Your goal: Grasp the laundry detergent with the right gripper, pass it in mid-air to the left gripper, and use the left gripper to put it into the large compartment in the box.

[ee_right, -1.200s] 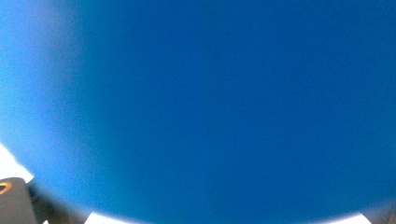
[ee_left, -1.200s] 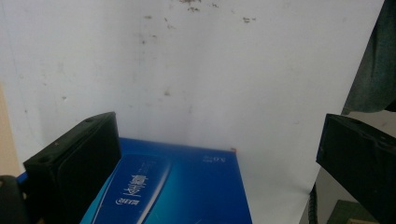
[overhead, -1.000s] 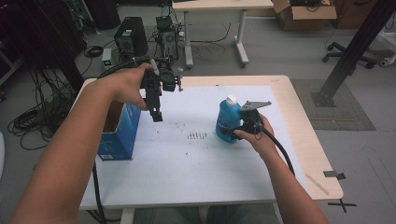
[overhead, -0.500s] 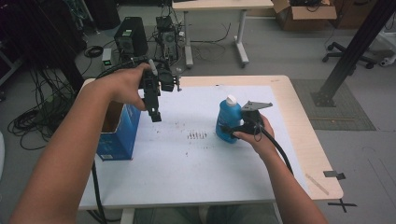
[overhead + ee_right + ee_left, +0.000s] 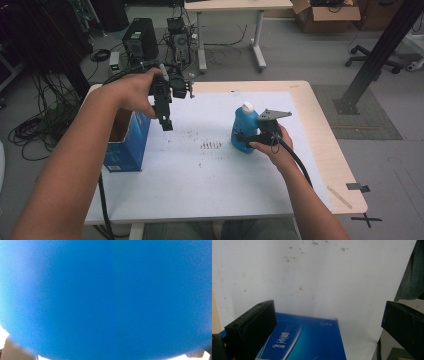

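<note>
While the right gripper (image 5: 246, 141) sits low on the white sheet (image 5: 210, 170), the blue bottle (image 5: 245, 127) stands upright right in front of it, white cap (image 5: 247, 106) on top, its long axis straight up from the table (image 5: 320, 125). From the high view the jaws reach in from the person's side and flank the lower body of the bottle, and they have just been closing with the bottle between them. Whether the pads already press on the plastic I cannot tell: the bottle hides them from above, and the right gripper view is so close that it gives one blurred blue wall (image 5: 105, 297).

Across the sheet, the left gripper (image 5: 166, 123) hangs in the air, pointing down, its two black jaws spread wide with nothing between them. Below it in the left gripper view lies the blue box (image 5: 307, 340), which the high view shows standing open-topped at the left edge of the table (image 5: 125, 142), well apart from the bottle.

So the bottle lies to the right of the box, and the right hand (image 5: 272, 150) is plainly the nearer one. My guess is that the coming move is a lift straight up along the bottle's axis, then a carry leftward toward the box. The grip is low on a tall thing, so it may tip if the squeeze is not firm.
</note>
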Demonstrator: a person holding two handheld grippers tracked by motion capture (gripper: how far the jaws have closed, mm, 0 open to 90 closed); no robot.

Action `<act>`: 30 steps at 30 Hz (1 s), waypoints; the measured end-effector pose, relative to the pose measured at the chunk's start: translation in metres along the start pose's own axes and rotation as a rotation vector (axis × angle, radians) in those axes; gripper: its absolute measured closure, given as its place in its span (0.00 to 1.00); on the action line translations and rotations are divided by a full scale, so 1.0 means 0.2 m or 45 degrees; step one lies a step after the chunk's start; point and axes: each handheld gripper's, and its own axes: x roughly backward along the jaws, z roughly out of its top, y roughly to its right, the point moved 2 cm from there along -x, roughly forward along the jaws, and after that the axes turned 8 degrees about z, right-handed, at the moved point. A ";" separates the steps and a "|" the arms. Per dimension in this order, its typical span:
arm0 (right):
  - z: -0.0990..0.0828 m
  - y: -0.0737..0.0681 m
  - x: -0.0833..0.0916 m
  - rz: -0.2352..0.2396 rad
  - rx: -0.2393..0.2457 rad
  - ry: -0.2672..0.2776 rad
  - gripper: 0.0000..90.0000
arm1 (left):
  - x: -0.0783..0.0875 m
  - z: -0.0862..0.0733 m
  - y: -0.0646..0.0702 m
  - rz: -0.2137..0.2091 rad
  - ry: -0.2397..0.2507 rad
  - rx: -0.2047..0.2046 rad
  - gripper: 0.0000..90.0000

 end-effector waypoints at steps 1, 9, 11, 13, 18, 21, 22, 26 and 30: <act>0.00 0.00 0.00 0.000 0.000 0.000 0.14 | 0.00 0.00 0.00 0.000 0.000 0.000 0.00; 0.00 -0.01 0.00 0.008 0.009 0.008 0.19 | 0.00 0.00 0.00 -0.002 0.001 0.001 0.00; 0.00 -0.01 0.00 0.004 0.011 0.007 0.20 | 0.00 0.00 0.00 0.000 0.001 -0.002 0.00; 0.00 -0.01 0.00 0.002 0.013 0.006 0.21 | 0.00 0.00 0.00 0.000 0.007 -0.001 0.00; 0.00 -0.01 -0.01 0.002 0.013 0.016 0.24 | 0.00 0.00 0.00 0.000 0.002 -0.001 0.00; 0.00 -0.01 -0.01 0.004 0.026 0.014 0.26 | 0.00 0.00 0.00 -0.001 0.000 -0.002 0.00; 0.00 -0.02 -0.01 0.002 0.028 0.011 0.26 | 0.00 0.00 0.00 -0.001 0.003 -0.001 0.00; 0.00 -0.02 -0.02 0.006 0.035 0.008 0.30 | -0.01 -0.01 0.00 0.000 0.005 0.002 0.00; -0.01 -0.02 -0.01 -0.003 0.042 0.011 0.32 | -0.01 -0.01 0.00 -0.003 0.006 0.006 0.00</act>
